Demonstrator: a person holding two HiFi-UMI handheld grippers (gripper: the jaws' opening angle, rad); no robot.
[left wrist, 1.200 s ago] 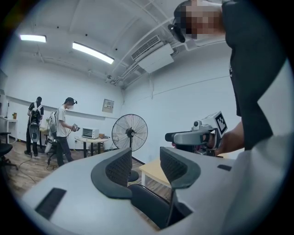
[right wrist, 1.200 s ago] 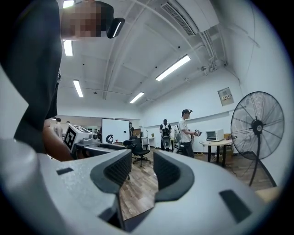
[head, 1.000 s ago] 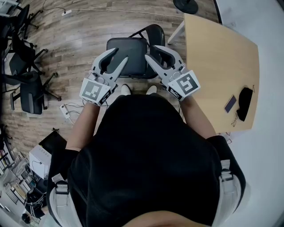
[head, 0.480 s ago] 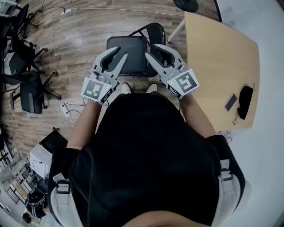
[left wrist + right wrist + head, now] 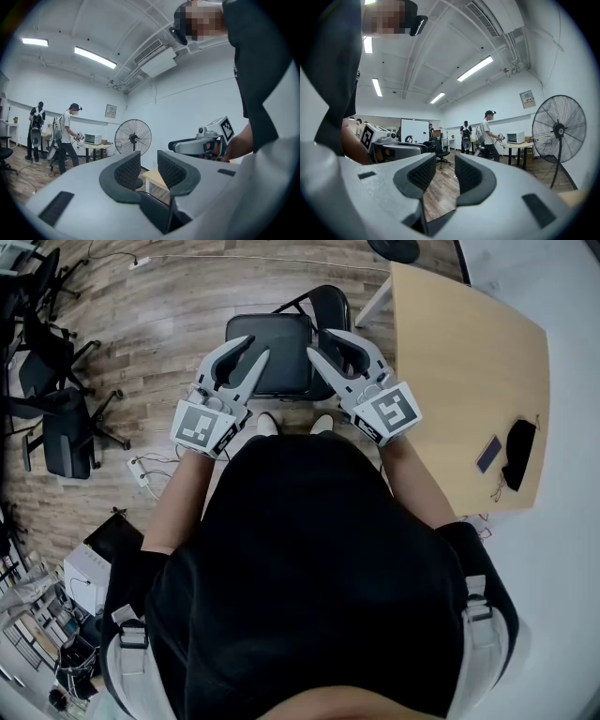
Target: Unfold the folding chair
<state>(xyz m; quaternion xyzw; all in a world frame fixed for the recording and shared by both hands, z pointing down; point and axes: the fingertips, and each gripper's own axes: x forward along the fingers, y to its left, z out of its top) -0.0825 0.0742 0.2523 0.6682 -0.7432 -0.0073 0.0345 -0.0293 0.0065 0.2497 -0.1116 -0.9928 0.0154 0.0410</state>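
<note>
Item: folding chair (image 5: 279, 362), on the wood floor (image 5: 159, 334) below both grippers and beside the tabletop (image 5: 459, 371); the seat looks already laid flat.
Left gripper (image 5: 255, 349): jaws drawn together, empty, over the seat.
Right gripper (image 5: 317, 341): jaws narrowly apart, empty.
Hazard: if the seat is not fully down, the frame may fold back. Neither gripper has hold of it.

head: steeply down | gripper views: level (both share fan (image 5: 133, 137))
</note>
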